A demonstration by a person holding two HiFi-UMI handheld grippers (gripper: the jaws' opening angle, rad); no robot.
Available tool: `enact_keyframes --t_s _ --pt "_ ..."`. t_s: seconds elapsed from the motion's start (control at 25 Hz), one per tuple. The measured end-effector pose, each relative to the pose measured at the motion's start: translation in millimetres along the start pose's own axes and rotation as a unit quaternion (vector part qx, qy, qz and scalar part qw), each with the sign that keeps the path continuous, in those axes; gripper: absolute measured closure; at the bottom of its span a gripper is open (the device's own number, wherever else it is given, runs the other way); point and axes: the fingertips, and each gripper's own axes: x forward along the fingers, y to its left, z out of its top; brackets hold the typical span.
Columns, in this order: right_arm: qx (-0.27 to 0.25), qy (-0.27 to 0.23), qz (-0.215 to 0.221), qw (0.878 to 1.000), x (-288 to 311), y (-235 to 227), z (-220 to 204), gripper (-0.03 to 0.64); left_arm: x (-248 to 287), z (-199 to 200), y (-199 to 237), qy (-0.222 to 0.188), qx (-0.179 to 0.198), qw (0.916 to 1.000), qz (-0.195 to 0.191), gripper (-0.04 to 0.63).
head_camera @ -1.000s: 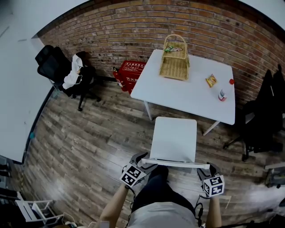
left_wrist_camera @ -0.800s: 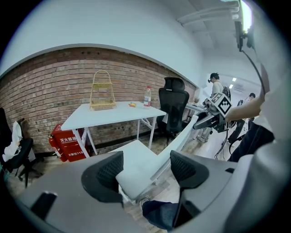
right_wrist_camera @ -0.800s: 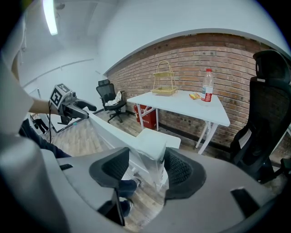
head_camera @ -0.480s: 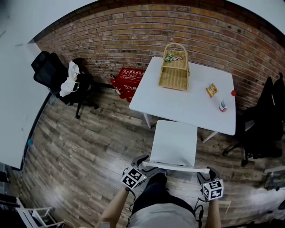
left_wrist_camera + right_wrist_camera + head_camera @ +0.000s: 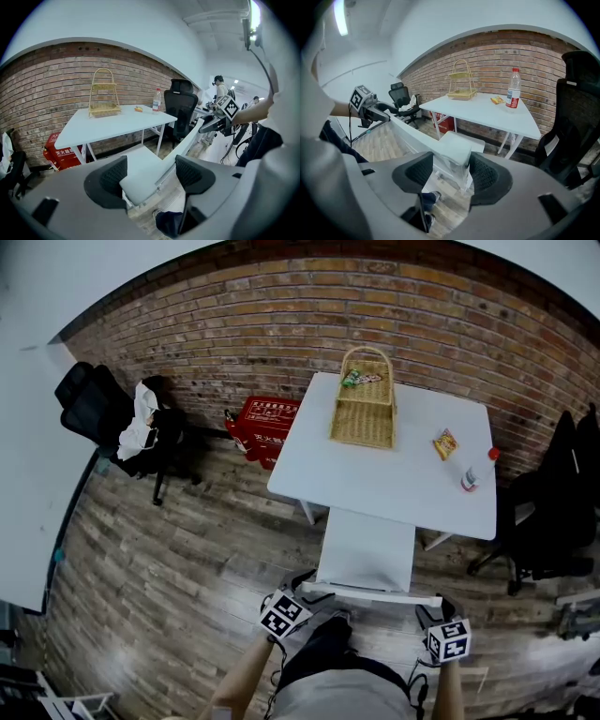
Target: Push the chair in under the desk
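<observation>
A white chair stands before the white desk [image 5: 412, 486], its seat [image 5: 367, 554] with the front end under the desk's near edge. My left gripper [image 5: 298, 592] is shut on the left end of the backrest's top rail [image 5: 370, 594], and my right gripper [image 5: 439, 606] is shut on its right end. In the left gripper view the rail [image 5: 190, 138] runs from between the jaws of my left gripper [image 5: 147, 176] toward the other gripper [image 5: 220, 119]. The right gripper view shows the rail's end [image 5: 452, 152] filling my right gripper [image 5: 451, 171].
On the desk stand a wicker basket [image 5: 363, 413], a snack packet [image 5: 444, 443] and a bottle [image 5: 469, 479]. A red crate [image 5: 264, 421] sits by the brick wall. Black office chairs stand at the left [image 5: 112, 423] and right [image 5: 553, 512]. The person's legs are just behind the chair.
The chair and both grippers have moved toward the desk together. The seat's front edge, a second ago short of the desk, has slid under its near edge.
</observation>
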Motion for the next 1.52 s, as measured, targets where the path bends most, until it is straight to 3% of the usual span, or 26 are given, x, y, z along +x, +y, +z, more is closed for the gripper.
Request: enact_keyframes --t_s 0.76,1.52 --pt "0.024 0.0 -0.027 0.999 50 -33 53 0.37 44 44 73 -0.012 0.026 0.9994 -0.021 0.262" --pt "0.029 0.014 -0.032 0.999 78 -74 84 0.37 79 76 101 -0.015 0.022 0.9996 -0.012 0.262"
